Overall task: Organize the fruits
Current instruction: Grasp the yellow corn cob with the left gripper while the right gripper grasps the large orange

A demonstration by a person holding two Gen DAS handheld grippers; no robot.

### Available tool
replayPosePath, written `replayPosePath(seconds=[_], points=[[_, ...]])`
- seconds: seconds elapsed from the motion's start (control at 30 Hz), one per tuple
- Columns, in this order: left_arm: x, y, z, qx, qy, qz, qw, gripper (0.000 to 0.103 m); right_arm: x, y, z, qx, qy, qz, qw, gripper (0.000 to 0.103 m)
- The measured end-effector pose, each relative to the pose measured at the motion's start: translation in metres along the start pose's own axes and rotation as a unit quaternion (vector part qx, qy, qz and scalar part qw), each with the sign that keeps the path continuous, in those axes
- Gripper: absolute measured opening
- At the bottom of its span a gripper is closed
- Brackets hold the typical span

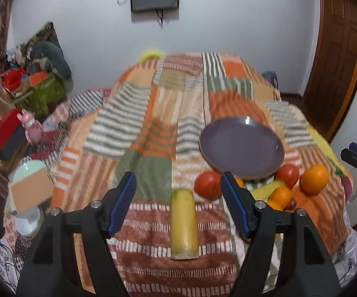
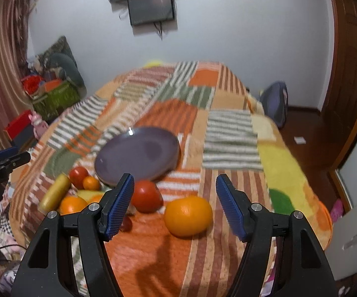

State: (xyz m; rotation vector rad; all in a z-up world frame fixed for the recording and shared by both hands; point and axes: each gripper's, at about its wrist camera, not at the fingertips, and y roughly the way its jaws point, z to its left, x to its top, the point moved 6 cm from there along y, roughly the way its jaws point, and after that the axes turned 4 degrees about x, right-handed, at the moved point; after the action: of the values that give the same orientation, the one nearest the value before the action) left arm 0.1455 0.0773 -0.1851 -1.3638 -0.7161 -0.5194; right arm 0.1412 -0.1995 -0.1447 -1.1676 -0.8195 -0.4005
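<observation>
Both jaws apart, empty: left gripper [image 1: 178,198] over banana [image 1: 184,222], right gripper [image 2: 174,198] over orange [image 2: 188,216].

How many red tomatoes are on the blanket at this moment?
2. One tomato lies just in front of the purple plate, beside the big orange. The other tomato sits further left, by the yellow cylinder. More could be hidden behind the fruit pile.
</observation>
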Motion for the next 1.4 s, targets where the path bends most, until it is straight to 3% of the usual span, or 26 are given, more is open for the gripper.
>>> replayPosePath(seconds=[0.3, 0.63, 0.9, 1.03, 1.4], points=[[-0.036, 0.055, 0.003, -0.007, -0.01, 0.087, 0.9962, 0.076, -0.024, 0.037, -0.009, -0.001, 0.013, 0.069, 0.998, 0.066], [-0.062, 0.091, 0.005, -0.017, -0.021, 0.152, 0.9881, 0.076, -0.043, 0.062, -0.021, 0.002, 0.041, 0.123, 0.991, 0.068], [-0.061, 0.102, 0.003, -0.028, -0.027, 0.151, 0.9877, 0.058, -0.05, 0.076, -0.022, 0.006, 0.045, 0.143, 0.989, 0.068], [-0.056, 0.097, -0.003, -0.038, -0.017, 0.14, 0.9893, 0.038, -0.054, 0.081, -0.022, 0.011, 0.047, 0.151, 0.987, 0.067], [-0.045, 0.086, -0.004, -0.042, -0.007, 0.127, 0.991, 0.037, -0.046, 0.074, -0.021, 0.008, 0.041, 0.132, 0.99, 0.065]])
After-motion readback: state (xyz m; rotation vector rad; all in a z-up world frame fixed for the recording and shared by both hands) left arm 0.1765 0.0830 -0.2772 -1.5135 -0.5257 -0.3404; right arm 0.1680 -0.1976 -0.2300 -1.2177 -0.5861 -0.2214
